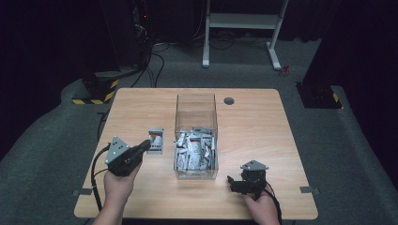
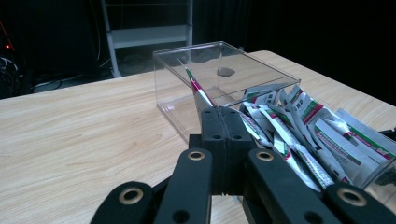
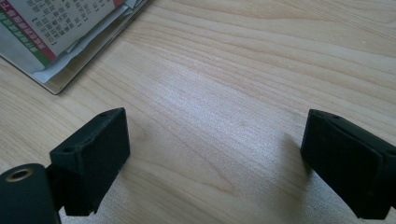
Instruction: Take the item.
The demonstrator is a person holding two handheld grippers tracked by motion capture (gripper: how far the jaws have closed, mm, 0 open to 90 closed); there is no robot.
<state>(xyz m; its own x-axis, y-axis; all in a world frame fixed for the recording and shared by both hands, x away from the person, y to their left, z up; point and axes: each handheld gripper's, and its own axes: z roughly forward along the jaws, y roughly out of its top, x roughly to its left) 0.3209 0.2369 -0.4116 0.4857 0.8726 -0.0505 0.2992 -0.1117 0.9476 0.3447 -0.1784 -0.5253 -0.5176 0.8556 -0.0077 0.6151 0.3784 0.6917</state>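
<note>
Light wood-grain bench point(image 1: 263, 122) on grey carpet point(image 1: 47, 140); dark room; white frame point(image 1: 241, 21) behind. Left claw point(image 2: 225, 122) clamped on one sachet point(image 2: 200, 93), just left of the clear box point(image 1: 196, 110) holding more sachets; right claw point(image 3: 215, 158) apart over bare wood.

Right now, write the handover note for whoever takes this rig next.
Left gripper: shut on a sachet, held edge-on beside the clear box.
Right gripper: open, nothing between the jaws, low over the table to the right of the box.
Box: on the table, many sachets piled in its near half.
Done: one sachet gripped.
Left: where it goes cannot be told from here.
</note>
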